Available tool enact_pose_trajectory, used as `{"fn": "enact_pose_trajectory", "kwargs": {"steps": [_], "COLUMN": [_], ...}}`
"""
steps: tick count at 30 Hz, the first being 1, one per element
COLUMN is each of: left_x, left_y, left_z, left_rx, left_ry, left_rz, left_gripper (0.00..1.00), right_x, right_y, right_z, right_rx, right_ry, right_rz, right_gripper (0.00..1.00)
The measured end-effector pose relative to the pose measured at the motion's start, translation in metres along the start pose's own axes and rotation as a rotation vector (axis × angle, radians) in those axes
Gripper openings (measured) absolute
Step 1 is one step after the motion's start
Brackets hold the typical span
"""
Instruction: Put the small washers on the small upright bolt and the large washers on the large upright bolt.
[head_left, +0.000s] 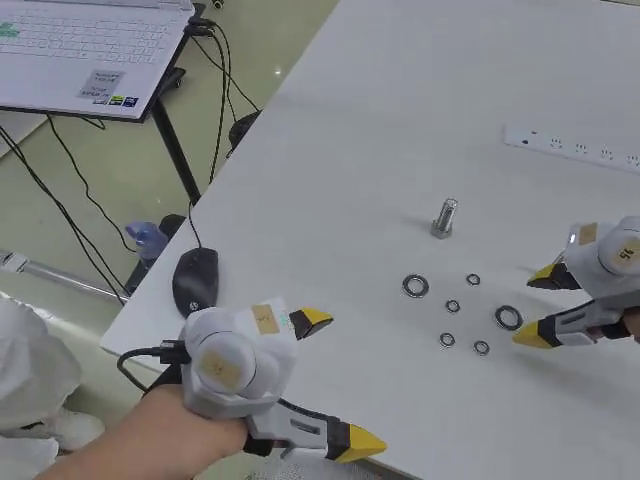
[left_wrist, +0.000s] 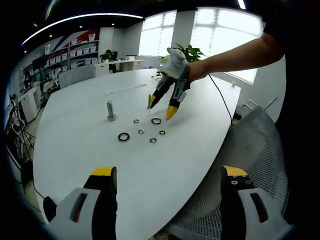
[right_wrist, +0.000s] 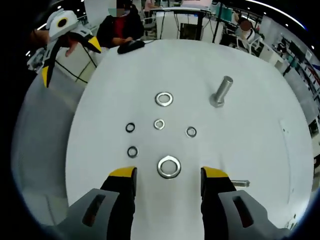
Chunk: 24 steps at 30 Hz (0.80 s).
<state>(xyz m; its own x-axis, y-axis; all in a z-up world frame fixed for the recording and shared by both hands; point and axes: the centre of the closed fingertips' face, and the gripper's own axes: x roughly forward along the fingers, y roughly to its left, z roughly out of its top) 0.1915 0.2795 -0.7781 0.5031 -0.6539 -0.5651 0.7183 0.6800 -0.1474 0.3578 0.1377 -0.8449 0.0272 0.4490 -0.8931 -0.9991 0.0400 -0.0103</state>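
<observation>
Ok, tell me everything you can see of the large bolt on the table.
The large bolt is silver-grey and looks like metal. It stands upright on its wider head on the white table, with its shank pointing up. Its thread is too small to make out. No washer sits on it. Only the table touches it, and the nearest large washer lies flat and apart from it, on the side toward the person.

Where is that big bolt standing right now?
In the head view the big bolt stands upright on the white table, just beyond the scattered washers. Its nearest neighbour is a large washer, and the power strip lies farther back.
</observation>
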Motion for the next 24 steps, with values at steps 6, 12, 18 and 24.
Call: {"fn": "enact_pose_trajectory", "kwargs": {"steps": [6,12,18,24], "left_x": [0.002,0.003,0.003,0.005], "left_y": [0.0,0.006,0.015,0.019], "left_z": [0.0,-0.003,-0.007,-0.01], "left_rx": [-0.002,0.011,0.018,0.03], "left_ry": [0.002,0.02,0.043,0.059], "left_rz": [-0.002,0.032,0.06,0.065], "left_gripper": [0.85,0.82,0.8,0.79], "right_x": [0.008,0.016,0.017,0.018], "right_y": [0.003,0.004,0.004,0.002], "right_z": [-0.003,-0.014,-0.017,-0.016], "right_rx": [-0.035,-0.079,-0.082,-0.097], "right_ry": [0.032,0.084,0.096,0.107], "right_rz": [0.014,0.02,0.03,0.035], "right_gripper": [0.5,0.47,0.47,0.46]}}
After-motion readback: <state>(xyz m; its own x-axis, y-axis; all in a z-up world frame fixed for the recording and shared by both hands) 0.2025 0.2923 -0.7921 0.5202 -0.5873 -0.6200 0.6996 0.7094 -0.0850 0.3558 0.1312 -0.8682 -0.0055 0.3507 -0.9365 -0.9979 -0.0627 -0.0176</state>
